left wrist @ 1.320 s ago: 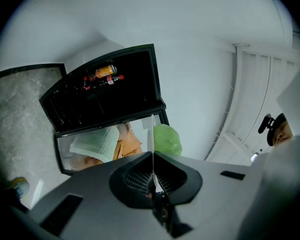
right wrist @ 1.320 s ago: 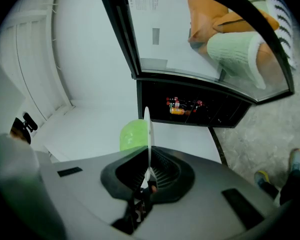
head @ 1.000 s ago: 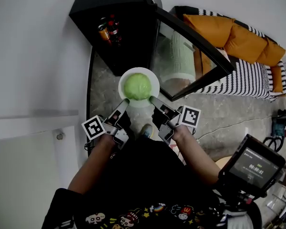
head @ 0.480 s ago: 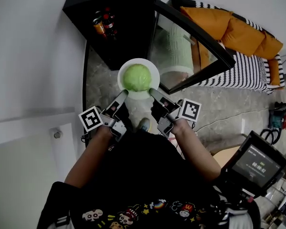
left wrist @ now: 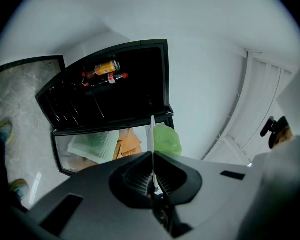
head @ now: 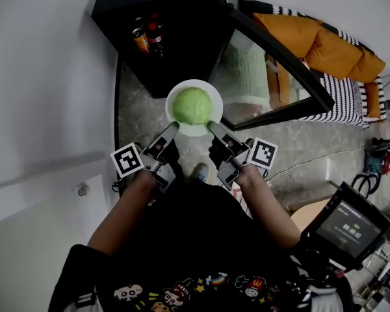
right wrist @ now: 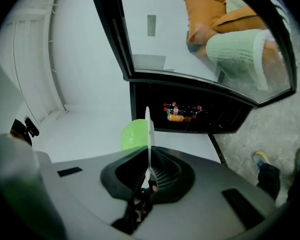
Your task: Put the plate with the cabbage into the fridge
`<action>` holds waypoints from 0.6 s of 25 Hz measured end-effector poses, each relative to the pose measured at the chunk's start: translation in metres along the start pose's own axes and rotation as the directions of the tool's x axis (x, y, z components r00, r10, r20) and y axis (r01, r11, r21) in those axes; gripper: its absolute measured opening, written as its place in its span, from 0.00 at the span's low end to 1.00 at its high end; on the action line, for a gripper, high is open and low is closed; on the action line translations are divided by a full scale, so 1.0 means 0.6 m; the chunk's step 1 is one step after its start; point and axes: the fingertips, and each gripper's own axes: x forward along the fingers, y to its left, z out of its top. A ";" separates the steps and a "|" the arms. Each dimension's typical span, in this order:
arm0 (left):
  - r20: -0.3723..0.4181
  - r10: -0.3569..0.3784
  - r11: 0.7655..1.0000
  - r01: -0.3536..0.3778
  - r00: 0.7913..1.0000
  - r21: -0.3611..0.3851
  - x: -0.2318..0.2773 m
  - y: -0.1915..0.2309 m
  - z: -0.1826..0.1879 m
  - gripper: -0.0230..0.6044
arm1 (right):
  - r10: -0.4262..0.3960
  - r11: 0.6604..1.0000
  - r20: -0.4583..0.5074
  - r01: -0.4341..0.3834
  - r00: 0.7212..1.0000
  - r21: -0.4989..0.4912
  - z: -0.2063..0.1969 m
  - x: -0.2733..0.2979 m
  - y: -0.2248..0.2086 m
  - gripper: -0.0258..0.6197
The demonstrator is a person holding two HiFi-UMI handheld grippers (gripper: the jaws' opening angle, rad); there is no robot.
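My left hand-held gripper (head: 173, 127) and right hand-held gripper (head: 212, 126) each clench the plate (head: 217, 103), seen edge-on in their views. The head view shows the cabbage (head: 192, 105) centred on it, before the open fridge (head: 182, 51) holding bottles (head: 148, 36).

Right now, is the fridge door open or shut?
Open: the fridge has its glass door swung wide, and bottles show inside.
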 end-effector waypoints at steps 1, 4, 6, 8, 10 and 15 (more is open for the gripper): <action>-0.001 0.001 1.000 -0.001 1.000 0.003 0.000 -0.003 0.003 0.05 | 0.004 1.000 0.000 -0.004 1.000 -0.001 0.000 0.003 0.002 0.07; -0.013 0.010 1.000 -0.010 1.000 0.004 -0.004 -0.006 0.023 0.05 | 0.000 1.000 0.007 0.000 1.000 0.005 -0.002 0.021 0.007 0.07; -0.017 0.011 1.000 -0.011 1.000 0.008 -0.004 -0.006 0.025 0.05 | 0.000 1.000 0.012 0.000 1.000 0.009 -0.002 0.023 0.006 0.07; -0.014 0.008 1.000 -0.008 1.000 0.012 -0.001 -0.004 0.013 0.05 | 0.004 1.000 0.011 -0.005 1.000 0.013 -0.001 0.012 0.001 0.07; -0.014 0.009 1.000 -0.009 1.000 0.017 0.002 -0.003 0.003 0.05 | 0.004 1.000 0.009 -0.004 1.000 0.011 0.000 0.001 -0.003 0.07; -0.007 0.027 0.999 -0.026 1.000 0.046 0.001 -0.003 0.003 0.05 | 0.022 1.000 -0.001 -0.022 1.000 0.012 0.001 0.003 -0.004 0.07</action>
